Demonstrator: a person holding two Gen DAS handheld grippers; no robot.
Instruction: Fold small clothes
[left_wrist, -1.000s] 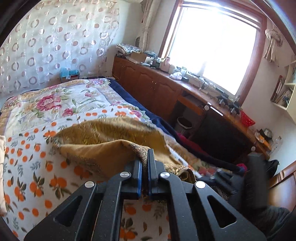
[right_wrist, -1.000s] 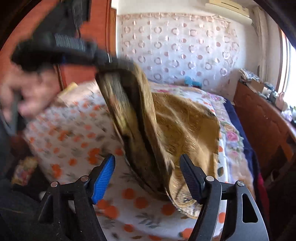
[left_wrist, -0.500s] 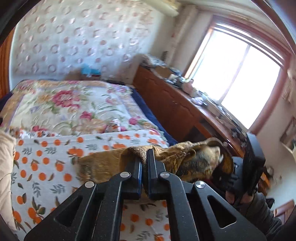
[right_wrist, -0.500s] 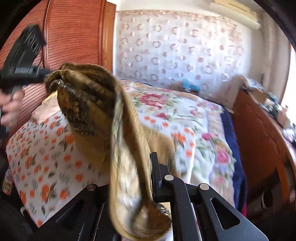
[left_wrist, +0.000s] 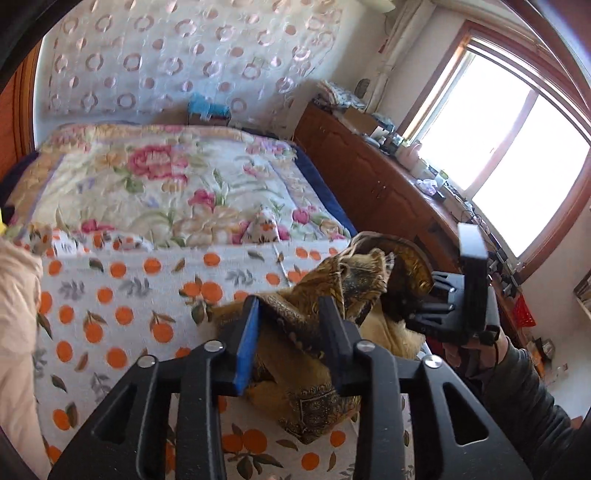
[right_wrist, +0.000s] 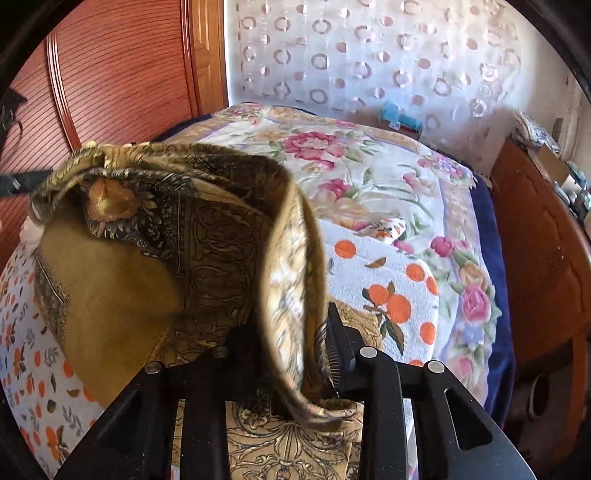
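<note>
A gold and brown patterned cloth hangs bunched above the orange-print bedspread. My left gripper is open, its fingers parted with the cloth draped between them. In the left wrist view my right gripper shows at right, clamped on the cloth's far end. In the right wrist view my right gripper is shut on a fold of the cloth, which rises up and left and hides the left finger.
A floral quilt covers the far half of the bed. A wooden dresser with clutter runs along the right under a bright window. A wooden wardrobe stands at left. A pale pink pillow lies at the left edge.
My left gripper has opened; its jaws were shut on the cloth before. My right gripper closed on the cloth and lifted it. The cloth went from spread on the bed to bunched in the air.
</note>
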